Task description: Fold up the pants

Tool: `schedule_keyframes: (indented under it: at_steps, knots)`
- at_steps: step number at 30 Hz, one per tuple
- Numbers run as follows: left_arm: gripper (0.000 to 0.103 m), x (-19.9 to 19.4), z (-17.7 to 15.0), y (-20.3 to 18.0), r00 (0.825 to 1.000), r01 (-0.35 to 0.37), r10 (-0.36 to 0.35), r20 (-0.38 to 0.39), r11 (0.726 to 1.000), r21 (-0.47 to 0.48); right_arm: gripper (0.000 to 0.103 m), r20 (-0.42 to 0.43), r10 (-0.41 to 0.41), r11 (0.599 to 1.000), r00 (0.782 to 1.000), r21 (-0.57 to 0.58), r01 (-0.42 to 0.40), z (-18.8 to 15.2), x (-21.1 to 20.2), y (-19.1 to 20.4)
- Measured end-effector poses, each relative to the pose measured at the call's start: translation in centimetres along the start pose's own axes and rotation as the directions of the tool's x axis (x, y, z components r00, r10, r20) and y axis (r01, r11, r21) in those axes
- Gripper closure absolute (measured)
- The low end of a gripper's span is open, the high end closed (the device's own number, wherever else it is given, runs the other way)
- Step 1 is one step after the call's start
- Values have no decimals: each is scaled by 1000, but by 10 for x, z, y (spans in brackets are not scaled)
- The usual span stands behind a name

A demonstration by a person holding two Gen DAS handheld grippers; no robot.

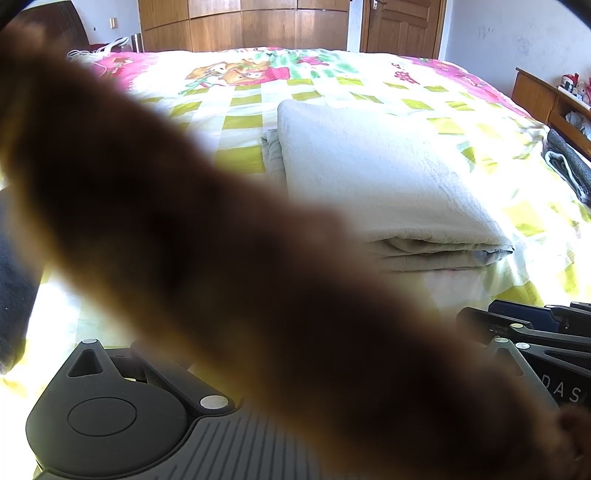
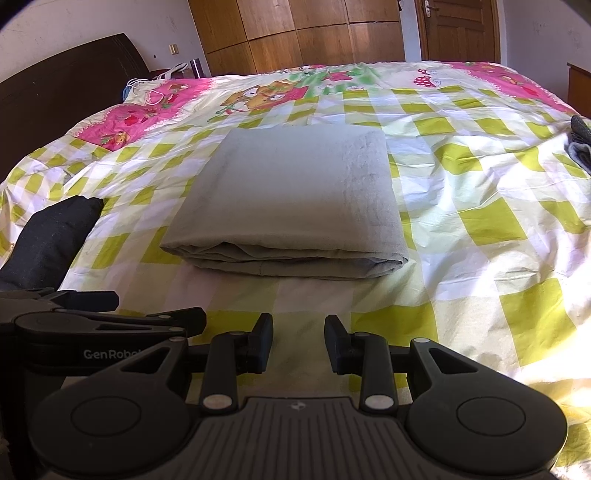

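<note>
The pants (image 2: 288, 199) lie as a grey-green, folded, rectangular bundle in the middle of the bed, also seen in the left wrist view (image 1: 388, 177). My right gripper (image 2: 299, 343) hovers just in front of the bundle's near edge, open, with only bedspread between its fingers. My left gripper (image 2: 122, 306) sits close beside it on the left, seen side-on. In the left wrist view a blurred brown shape (image 1: 184, 221) right at the lens hides that gripper's fingers, so I cannot tell how its jaws stand. The right gripper (image 1: 535, 321) shows at the lower right there.
The bed carries a yellow-green checked bedspread (image 2: 480, 221) with pink cartoon borders. A dark cloth (image 2: 51, 240) lies at the near left, and grey folded clothing (image 2: 580, 140) at the right edge. Behind are a dark headboard (image 2: 74, 70), a wooden wardrobe (image 2: 295, 33) and a door (image 2: 458, 29).
</note>
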State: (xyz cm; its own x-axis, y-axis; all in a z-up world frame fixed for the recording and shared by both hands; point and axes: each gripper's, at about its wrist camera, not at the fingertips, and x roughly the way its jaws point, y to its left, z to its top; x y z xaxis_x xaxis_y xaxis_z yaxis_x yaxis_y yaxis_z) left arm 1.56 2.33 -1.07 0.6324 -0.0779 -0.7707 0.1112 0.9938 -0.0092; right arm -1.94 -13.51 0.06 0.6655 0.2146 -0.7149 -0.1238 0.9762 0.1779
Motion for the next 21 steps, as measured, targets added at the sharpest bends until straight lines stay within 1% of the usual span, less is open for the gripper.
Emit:
schedule_keyframes:
  at_steps: [6,14,21]
  knots:
    - [2,4,-1,-4,1000,-20,21,-9,1000,14,59,-2,-29,999,1000,-32,29,0,0,5]
    - [2,4,-2,-5,999,-32,32,-8,999,24,59,-7,-59,997,998,-40,59,-1,0,8]
    - [3,3,-2,-5,999,-37,38,-5,999,33,59,-6,-70,997,998,-35,70,-2,-1,10]
